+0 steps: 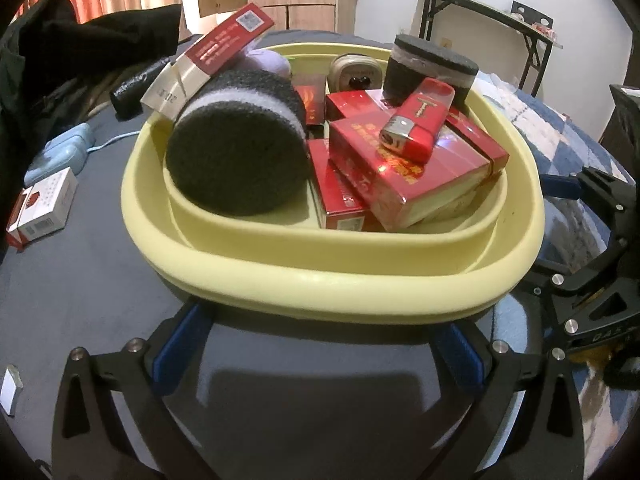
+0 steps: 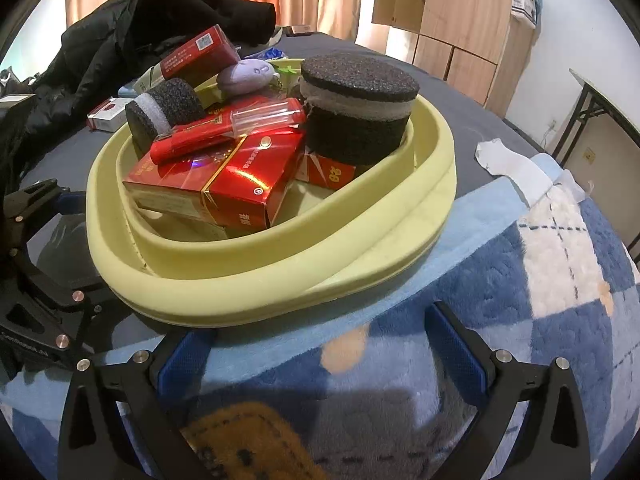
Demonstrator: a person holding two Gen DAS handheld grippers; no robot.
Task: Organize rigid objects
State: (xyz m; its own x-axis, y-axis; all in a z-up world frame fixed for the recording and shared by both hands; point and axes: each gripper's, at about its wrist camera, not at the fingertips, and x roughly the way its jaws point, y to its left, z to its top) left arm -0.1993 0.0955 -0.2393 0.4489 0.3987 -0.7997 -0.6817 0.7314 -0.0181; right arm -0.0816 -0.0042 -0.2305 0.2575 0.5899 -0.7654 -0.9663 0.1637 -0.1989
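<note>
A pale yellow basin sits on the bed, also in the right wrist view. It holds several red boxes, a red lighter, two black foam cylinders and a purple toy. A red and white box leans on the far left rim. My left gripper is open and empty just before the near rim. My right gripper is open and empty at the basin's right side.
A white and red box and a light blue case lie left of the basin. A black jacket is heaped at the back left. A white sock lies on the blue checked blanket.
</note>
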